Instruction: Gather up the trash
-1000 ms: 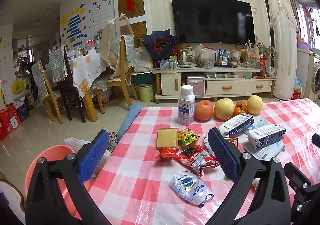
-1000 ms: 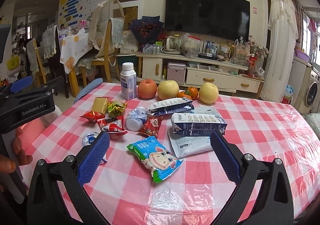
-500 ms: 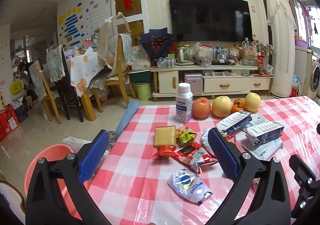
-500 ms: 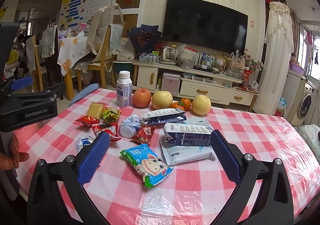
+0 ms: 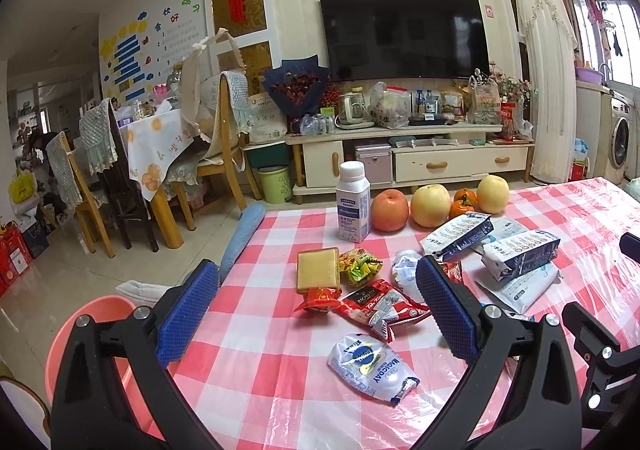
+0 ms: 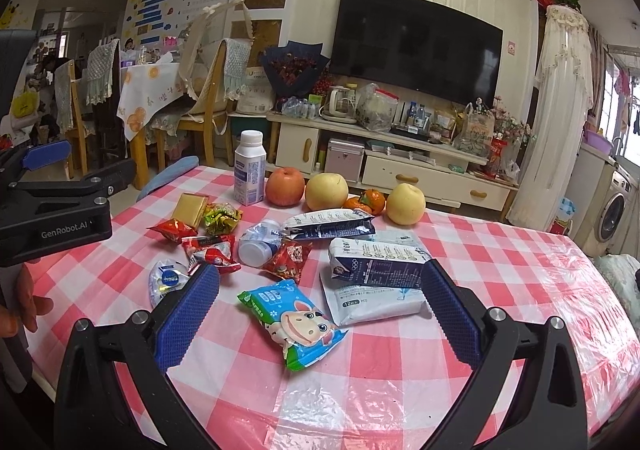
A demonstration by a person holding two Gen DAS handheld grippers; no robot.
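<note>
With both the left gripper [image 5: 316, 306] and the right gripper [image 6: 320, 306] spread wide and empty, a sweep toward the wipes packet [image 6: 294, 324] at 6 o'clock of the worktop [image 6: 500, 270] risked nudging the milk carton [image 6: 376, 268] beside it.

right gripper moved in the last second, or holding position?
Yes. In the right wrist view the TV and the cartoon wet-wipes pack sit lower in frame than before, so the open right gripper has risen or tilted upward.

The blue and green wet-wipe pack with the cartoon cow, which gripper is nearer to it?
Right. The right gripper frames the wet-wipe pack between open fingers; the left gripper sits off to its left.
</note>
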